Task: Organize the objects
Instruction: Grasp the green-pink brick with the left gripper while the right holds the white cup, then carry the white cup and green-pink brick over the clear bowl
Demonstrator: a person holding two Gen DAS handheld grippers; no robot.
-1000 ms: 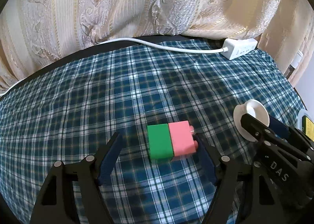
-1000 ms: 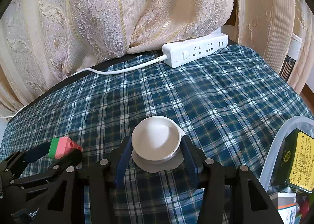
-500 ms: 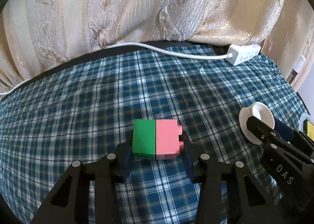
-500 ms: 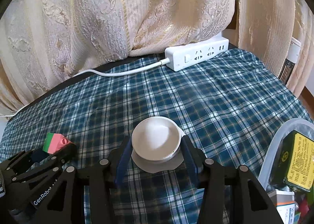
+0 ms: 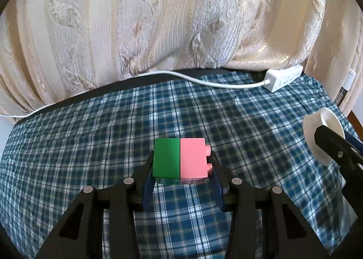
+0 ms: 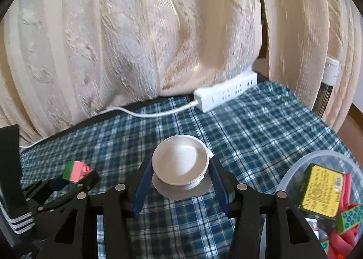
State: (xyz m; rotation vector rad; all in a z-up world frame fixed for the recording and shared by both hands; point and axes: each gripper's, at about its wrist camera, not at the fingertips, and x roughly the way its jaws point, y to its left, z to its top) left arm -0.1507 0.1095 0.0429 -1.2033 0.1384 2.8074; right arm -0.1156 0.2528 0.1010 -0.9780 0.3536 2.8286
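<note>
Left gripper (image 5: 181,166) clamped on green-and-pink block (image 5: 181,161); right gripper (image 6: 180,171) clamped on white lid (image 6: 180,162). Both above blue plaid cloth (image 5: 90,145). Beyond: power strip (image 6: 225,97), cream curtain (image 6: 136,32). Right: clear tub (image 6: 292,175) of oddments.

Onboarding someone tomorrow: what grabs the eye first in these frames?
The green-and-pink brick pair clamped in the left gripper above the blue plaid cloth. Next, the white round lid gripped in the right gripper, and the clear tub of bright items at lower right.
</note>
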